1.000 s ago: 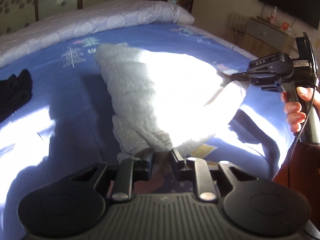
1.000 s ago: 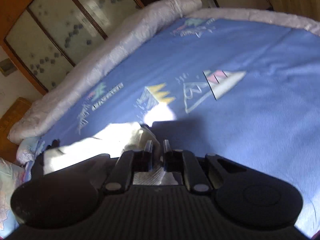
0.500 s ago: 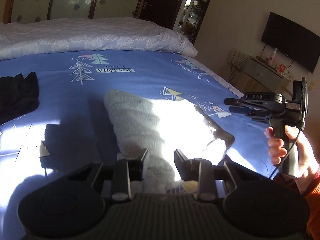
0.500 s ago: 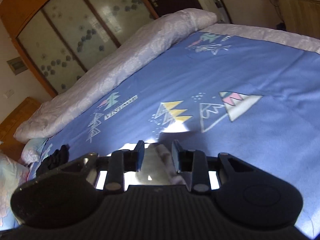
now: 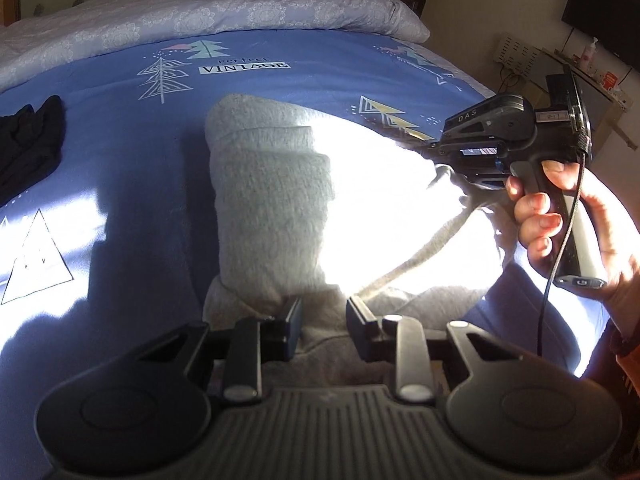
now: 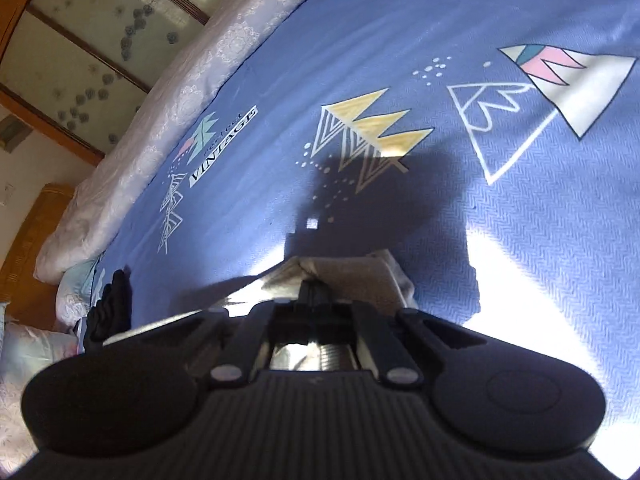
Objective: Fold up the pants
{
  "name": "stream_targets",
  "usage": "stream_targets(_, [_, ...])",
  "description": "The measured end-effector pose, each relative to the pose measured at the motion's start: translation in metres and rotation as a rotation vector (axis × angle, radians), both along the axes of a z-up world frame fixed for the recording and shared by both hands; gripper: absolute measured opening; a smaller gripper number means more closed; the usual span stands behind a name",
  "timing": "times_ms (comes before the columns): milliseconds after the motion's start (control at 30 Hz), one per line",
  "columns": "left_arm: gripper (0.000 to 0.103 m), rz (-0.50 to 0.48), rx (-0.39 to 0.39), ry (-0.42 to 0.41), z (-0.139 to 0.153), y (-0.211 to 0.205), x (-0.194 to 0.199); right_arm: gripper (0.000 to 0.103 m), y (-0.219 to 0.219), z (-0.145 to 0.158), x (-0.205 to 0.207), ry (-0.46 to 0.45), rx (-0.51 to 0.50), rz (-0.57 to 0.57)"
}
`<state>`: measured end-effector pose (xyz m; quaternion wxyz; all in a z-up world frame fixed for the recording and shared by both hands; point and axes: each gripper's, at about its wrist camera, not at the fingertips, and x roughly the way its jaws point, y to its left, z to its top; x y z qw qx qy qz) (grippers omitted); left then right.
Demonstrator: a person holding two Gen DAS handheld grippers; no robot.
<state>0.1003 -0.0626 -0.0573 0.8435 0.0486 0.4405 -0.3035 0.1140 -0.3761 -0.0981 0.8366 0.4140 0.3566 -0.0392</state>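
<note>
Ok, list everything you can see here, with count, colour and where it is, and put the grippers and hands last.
pants: one, light grey, part folded, middle of the bed
bedsheet: one, blue with tree prints, under the pants
quilt: one, pale lilac, rolled along the far edge
dark garment: one, black, left on the sheet
television: one, black, on the right wall
left gripper: black, jaws apart over the pants' near edge
right gripper: black, shut on pants fabric
hand: one, holding the right gripper's handle
</note>
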Motion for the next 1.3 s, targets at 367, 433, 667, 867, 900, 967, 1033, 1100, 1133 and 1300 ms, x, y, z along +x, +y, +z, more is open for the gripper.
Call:
stream_targets(367, [0.031,0.091,0.044,-0.013,0.023,-0.001,-0.016,0.046,0.049,0.060,-0.074,-0.088,-0.292,0.099])
stream_targets(433, [0.032,0.104,0.040,-0.028,0.029,0.003,-0.024,0.046,0.060,0.064,-0.092,-0.085,-0.326,0.125])
stream_targets(667, [0.035,0.169,0.053,-0.062,0.043,0.020,-0.051,0.046,0.097,0.071,-0.135,-0.071,-0.380,0.161])
stream_targets(867, [0.036,0.199,0.076,-0.102,0.048,0.026,-0.070,0.046,0.118,0.073,-0.158,-0.077,-0.391,0.180])
stream_targets(900, [0.037,0.201,0.078,-0.107,0.049,0.026,-0.073,0.047,0.120,0.074,-0.162,-0.079,-0.391,0.181])
stream_targets(967, [0.038,0.204,0.080,-0.117,0.051,0.027,-0.078,0.048,0.124,0.075,-0.169,-0.083,-0.387,0.184])
stream_targets(1033, [0.039,0.202,0.081,-0.122,0.051,0.027,-0.083,0.048,0.126,0.075,-0.173,-0.085,-0.384,0.187])
stream_targets(1100, [0.039,0.201,0.078,-0.122,0.051,0.026,-0.084,0.048,0.129,0.075,-0.176,-0.087,-0.390,0.186])
stream_targets(1133, [0.039,0.201,0.077,-0.121,0.050,0.027,-0.085,0.048,0.129,0.076,-0.179,-0.088,-0.393,0.181])
stream_targets(1300, [0.041,0.196,0.078,-0.126,0.050,0.027,-0.092,0.049,0.127,0.077,-0.194,-0.098,-0.379,0.148])
